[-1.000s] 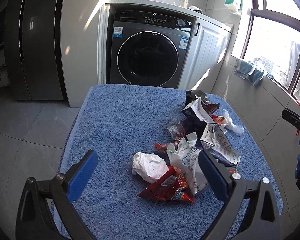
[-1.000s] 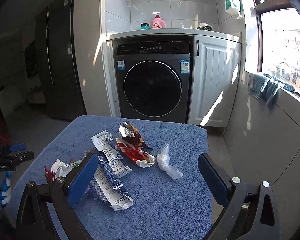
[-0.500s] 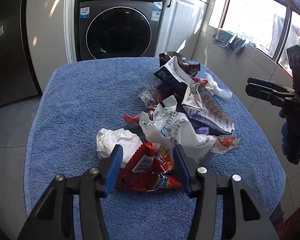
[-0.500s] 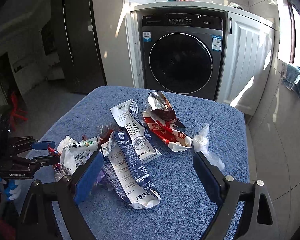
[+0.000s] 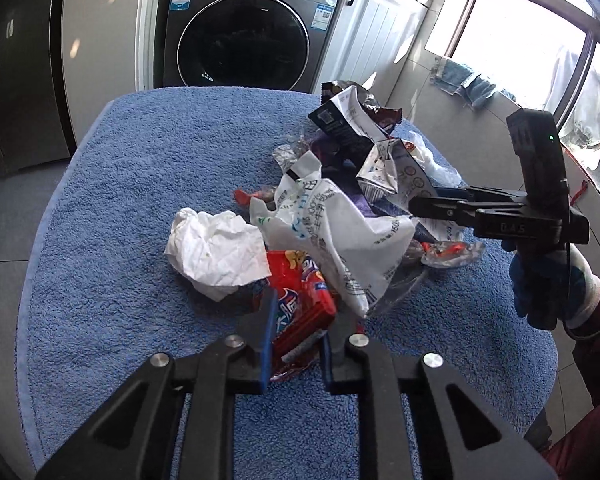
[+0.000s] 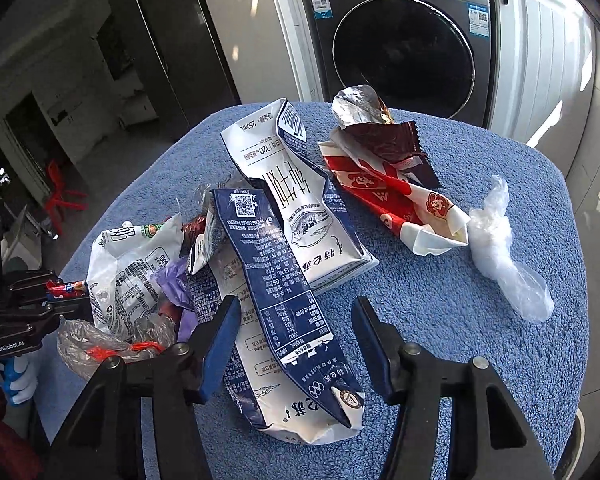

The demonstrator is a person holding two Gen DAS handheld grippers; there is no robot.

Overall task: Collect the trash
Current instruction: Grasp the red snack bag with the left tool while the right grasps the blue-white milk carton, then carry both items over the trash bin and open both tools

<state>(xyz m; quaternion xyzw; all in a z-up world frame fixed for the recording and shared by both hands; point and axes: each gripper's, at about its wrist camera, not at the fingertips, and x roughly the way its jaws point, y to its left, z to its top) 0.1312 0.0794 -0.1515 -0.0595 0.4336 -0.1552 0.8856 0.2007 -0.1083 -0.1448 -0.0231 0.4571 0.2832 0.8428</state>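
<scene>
- My left gripper (image 5: 294, 344) has just squeezed shut on the red snack bag (image 5: 300, 304). A sec ago its jaws were wide apart w/ nothing in them. Now the bag is pinched tight at the near edge of the pile.
- My right gripper (image 6: 296, 344) has dropped low over the blue & white milk pouch (image 6: 284, 300). Its jaws have just been closing, but they're half apart, one each side of the pouch. Pads don't press it yet.
- Rest of the trash sits on the blue towel (image 5: 140, 184): white tissue (image 5: 216, 252), white plastic bag (image 5: 332, 224), clear wrap (image 6: 500, 256).
- I think: one piece grabbed, 2nd almost. Nothing is lifted yet. I see no bin, so I can't tell where it goes.
</scene>
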